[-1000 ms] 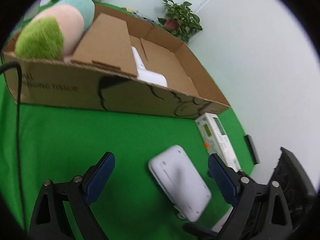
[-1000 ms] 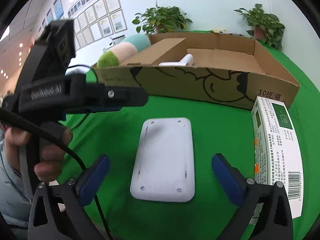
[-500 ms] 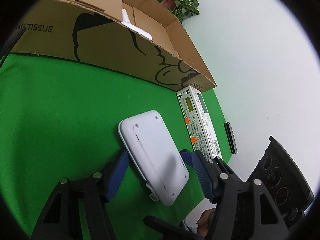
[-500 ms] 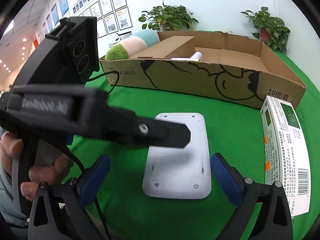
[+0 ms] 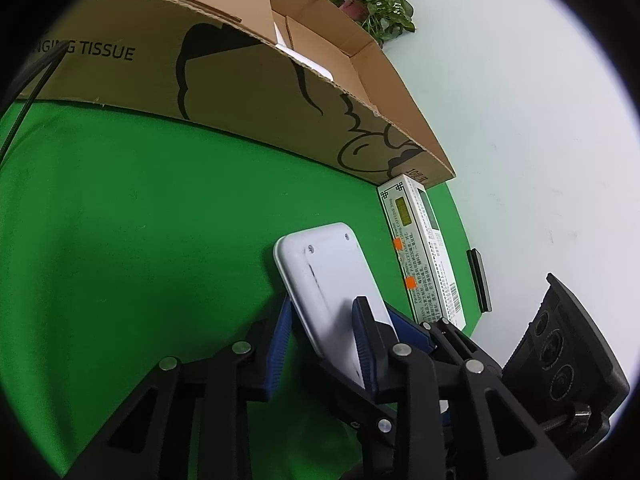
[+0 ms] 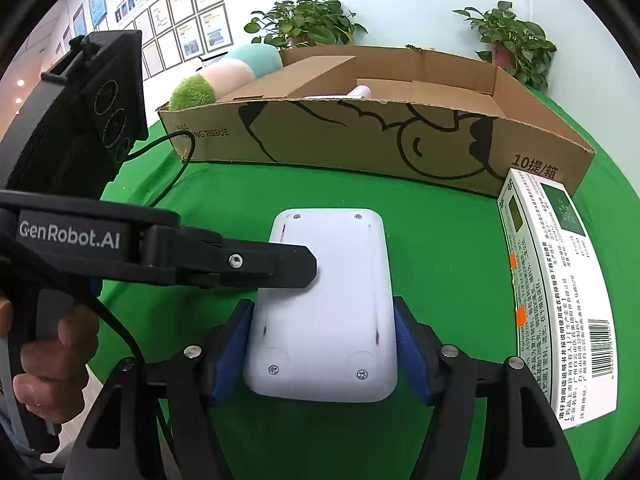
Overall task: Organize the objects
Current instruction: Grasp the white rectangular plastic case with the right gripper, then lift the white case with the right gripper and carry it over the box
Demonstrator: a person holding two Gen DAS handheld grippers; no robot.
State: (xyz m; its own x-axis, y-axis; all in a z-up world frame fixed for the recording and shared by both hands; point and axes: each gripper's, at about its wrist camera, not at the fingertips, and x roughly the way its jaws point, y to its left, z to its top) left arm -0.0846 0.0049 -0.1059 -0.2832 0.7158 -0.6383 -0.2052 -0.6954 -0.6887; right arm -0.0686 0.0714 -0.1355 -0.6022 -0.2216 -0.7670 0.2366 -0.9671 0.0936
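A flat white plastic device (image 6: 326, 300) lies back-up on the green cloth; in the left wrist view the device (image 5: 328, 272) is tilted on edge. My left gripper (image 5: 324, 344) is shut on its left side, one finger above and one below. My right gripper (image 6: 322, 354) is shut on its near end, blue pads against both long sides. The left gripper's upper finger (image 6: 256, 264) crosses the device in the right wrist view. An open cardboard box (image 6: 384, 140) stands behind, also seen in the left wrist view (image 5: 248, 92).
A long white and green medicine carton (image 6: 556, 288) lies to the right, also in the left wrist view (image 5: 424, 252). Plush toys (image 6: 216, 84) sit at the box's left end. A white item (image 6: 356, 94) lies inside the box. A black cable (image 6: 168, 168) trails left. Potted plants (image 6: 512, 48) stand behind.
Both grippers have closed on the white device. The left gripper moved in over its left side and tilted it; the right gripper moved forward around its near end.
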